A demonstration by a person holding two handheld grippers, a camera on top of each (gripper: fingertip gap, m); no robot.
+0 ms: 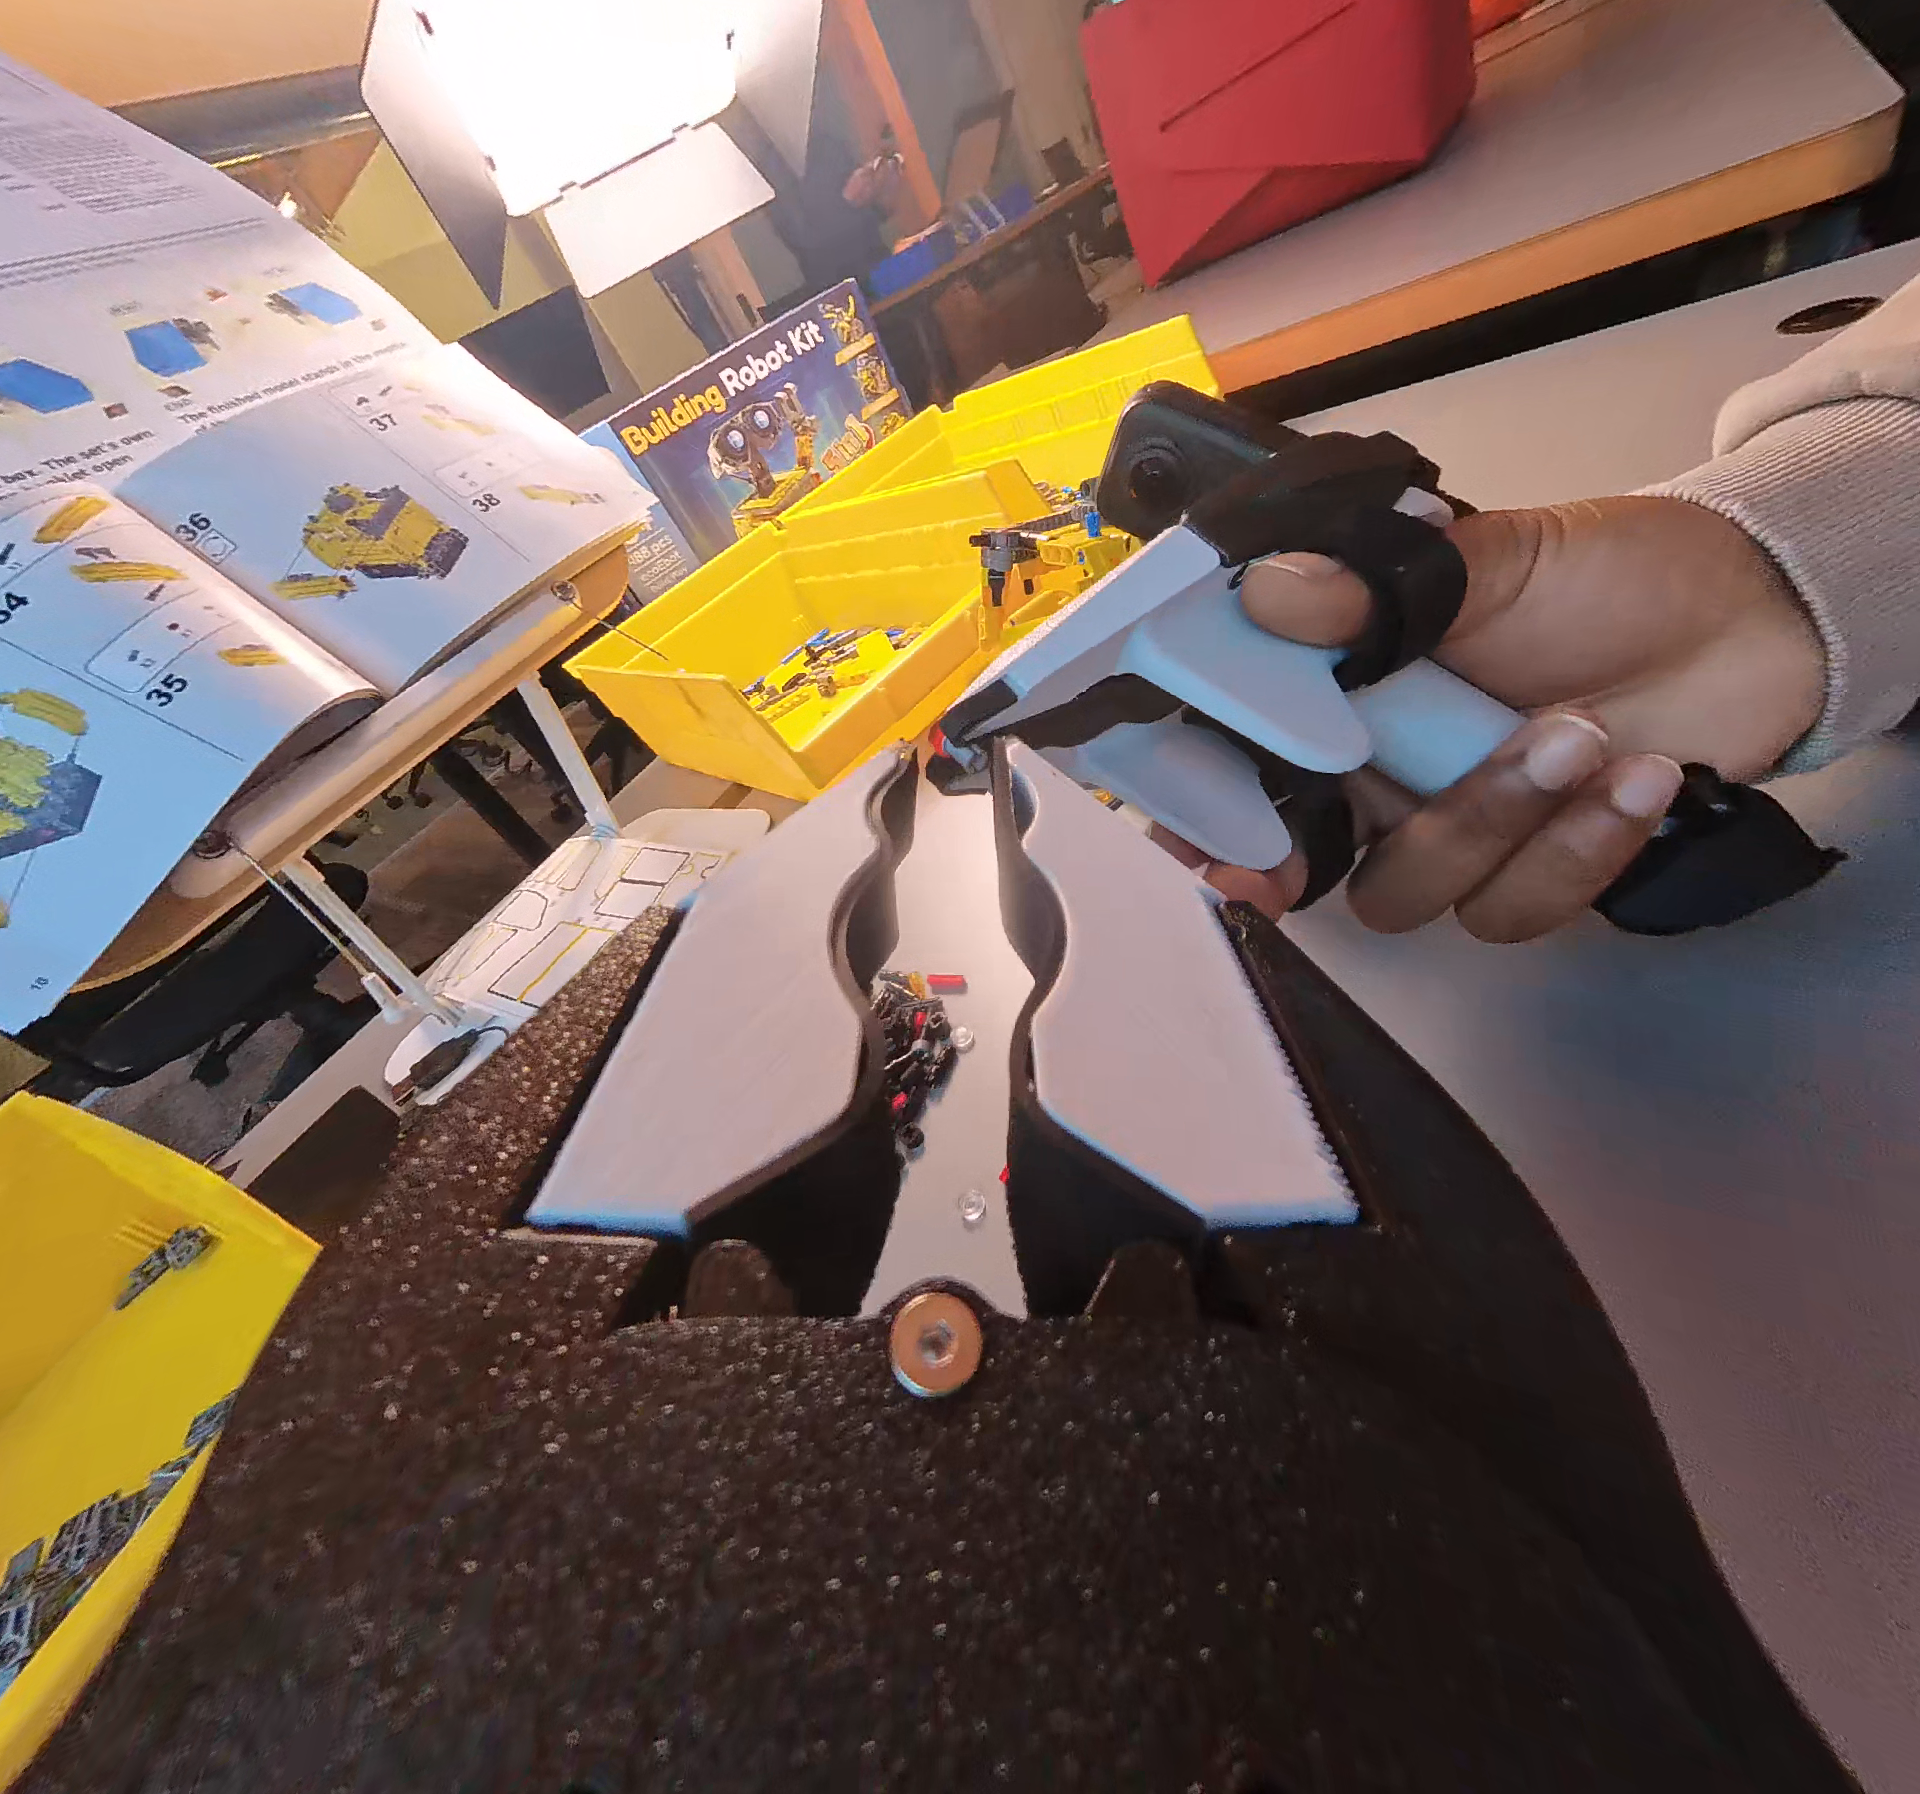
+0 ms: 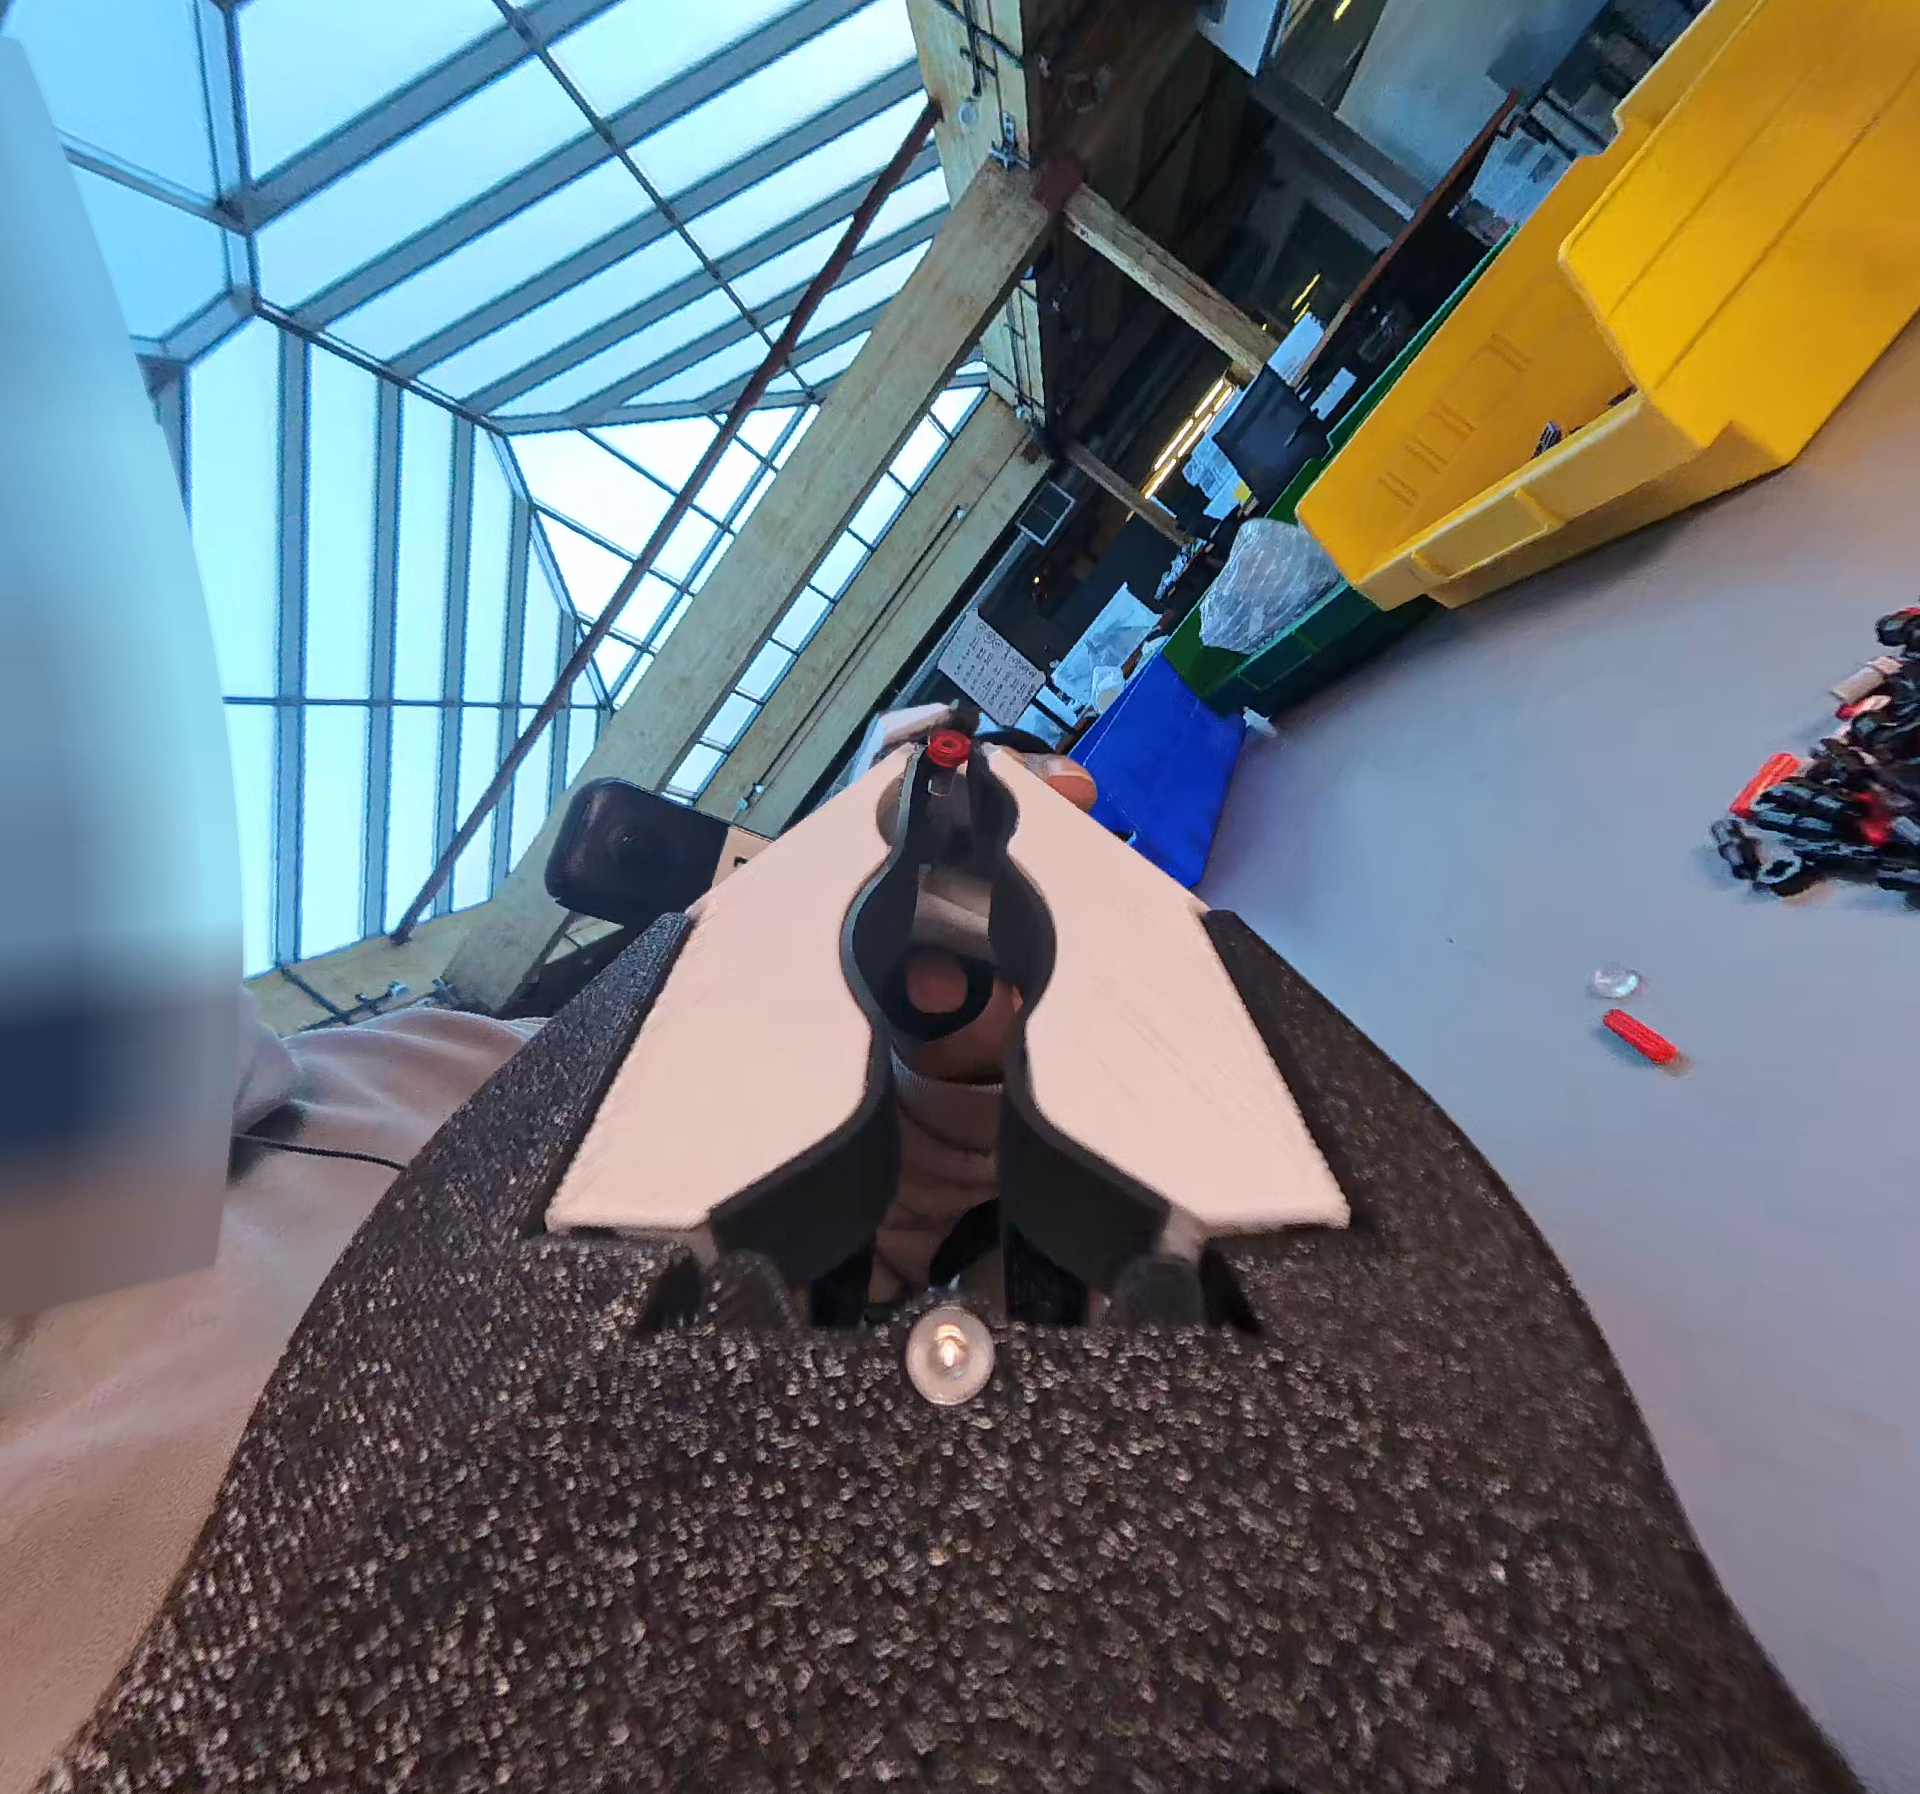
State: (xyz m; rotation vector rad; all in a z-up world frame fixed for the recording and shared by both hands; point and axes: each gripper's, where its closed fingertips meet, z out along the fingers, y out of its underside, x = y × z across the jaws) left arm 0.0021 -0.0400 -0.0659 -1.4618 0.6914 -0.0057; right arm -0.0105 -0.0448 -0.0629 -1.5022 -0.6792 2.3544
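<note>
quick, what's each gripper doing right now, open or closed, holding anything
Left gripper: jaws open, holding nothing.
Right gripper: jaws shut on a small red-tipped piece.

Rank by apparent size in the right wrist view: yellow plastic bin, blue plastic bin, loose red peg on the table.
1. Yellow plastic bin
2. Blue plastic bin, though it sits farther off
3. Red peg

Counting what's showing up here: two grippers, the left gripper (image 1: 951, 757) and the right gripper (image 1: 961, 728), meeting tip to tip. I'm seeing three yellow bins (image 1: 727, 695) in the left wrist view, one open instruction booklet (image 1: 208, 456), one kit box (image 1: 758, 425), one bright lamp (image 1: 592, 30), and one red bag (image 1: 1278, 61). On the table (image 2: 1455, 913) one heap of small dark parts (image 2: 1849, 809) is sitting, plus one loose red pin (image 2: 1640, 1036) and one clear stud (image 2: 1614, 982).
</note>
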